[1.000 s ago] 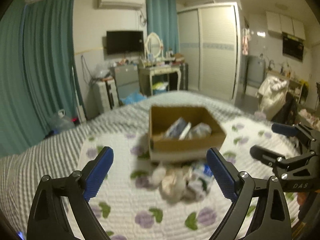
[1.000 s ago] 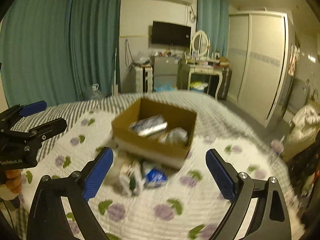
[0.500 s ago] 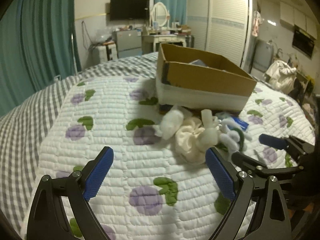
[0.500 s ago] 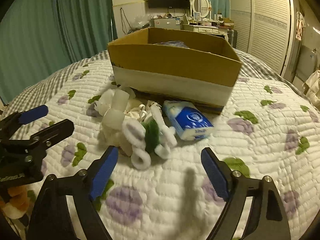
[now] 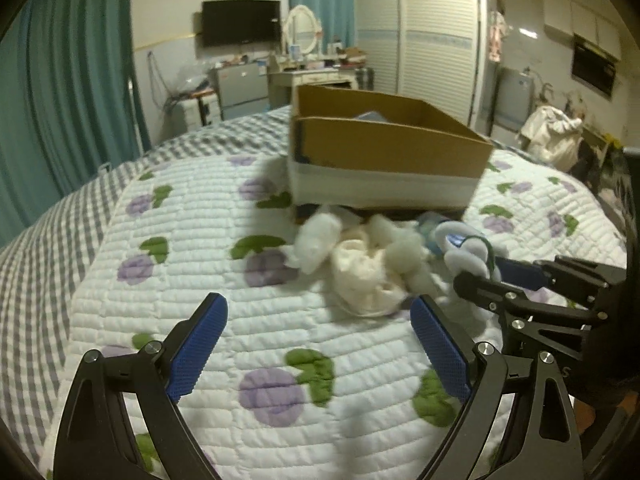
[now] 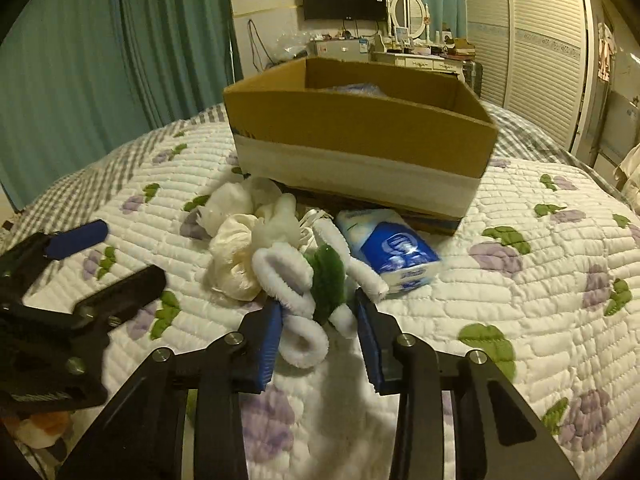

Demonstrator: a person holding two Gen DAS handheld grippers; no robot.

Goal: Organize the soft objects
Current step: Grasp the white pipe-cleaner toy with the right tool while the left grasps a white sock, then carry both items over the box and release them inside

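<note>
- Leftward, teal curtains (image 6: 120, 60) hang behind the bed; a floral quilt (image 5: 200, 280) covers it, lying over a grey checked sheet (image 5: 36, 240).
- Farther back stand a wall television (image 5: 240, 22) and a louvred wardrobe (image 5: 420, 40).
- Centrally, a cardboard box (image 6: 360, 132) sits on the quilt, soft things piled against its near side: cream scrunchie (image 6: 234, 252), white-and-green chenille toy (image 6: 308, 280), blue tissue pack (image 6: 394, 252).
- Compared with half a second ago, the left gripper (image 5: 316, 344) remains wide open short of the pile, while the right gripper (image 6: 318, 328) has narrowed its jaws around the toy's lower loops.
</note>
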